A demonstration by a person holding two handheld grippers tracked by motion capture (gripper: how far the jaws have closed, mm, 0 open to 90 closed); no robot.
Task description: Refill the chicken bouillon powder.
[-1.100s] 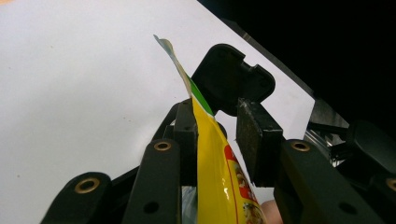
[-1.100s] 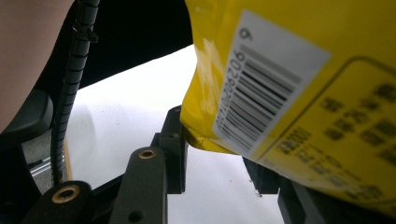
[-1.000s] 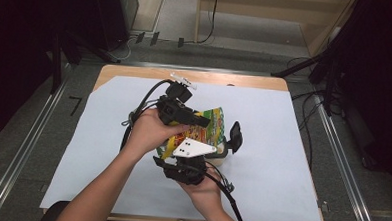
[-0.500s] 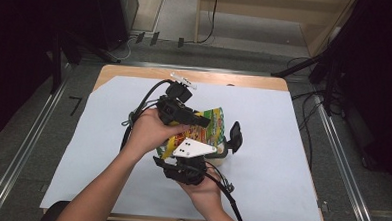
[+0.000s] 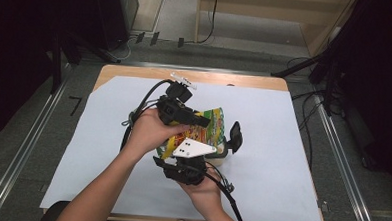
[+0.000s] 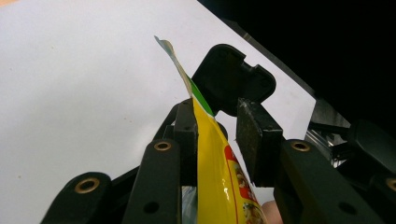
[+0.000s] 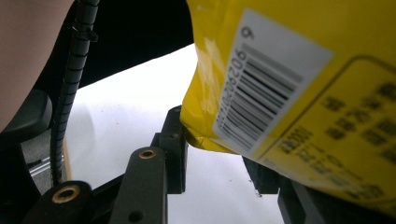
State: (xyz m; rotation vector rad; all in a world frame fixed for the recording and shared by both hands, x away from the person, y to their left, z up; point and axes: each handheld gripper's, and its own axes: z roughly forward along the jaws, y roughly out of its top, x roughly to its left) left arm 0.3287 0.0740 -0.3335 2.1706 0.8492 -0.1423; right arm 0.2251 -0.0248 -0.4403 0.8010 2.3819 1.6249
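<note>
snack bag (image 5: 211, 126) held above worktop (image 5: 292, 159) mid-table | left gripper (image 6: 217, 140) jaws loose around bag's top edge, one pad apart | right gripper (image 7: 219, 163) jaws clamp bag's lower corner | risk: bag slips or swings, left side unpinched

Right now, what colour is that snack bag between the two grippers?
Mostly yellow, with a green top edge and red print; the snack bag shows best in the left gripper view.
</note>
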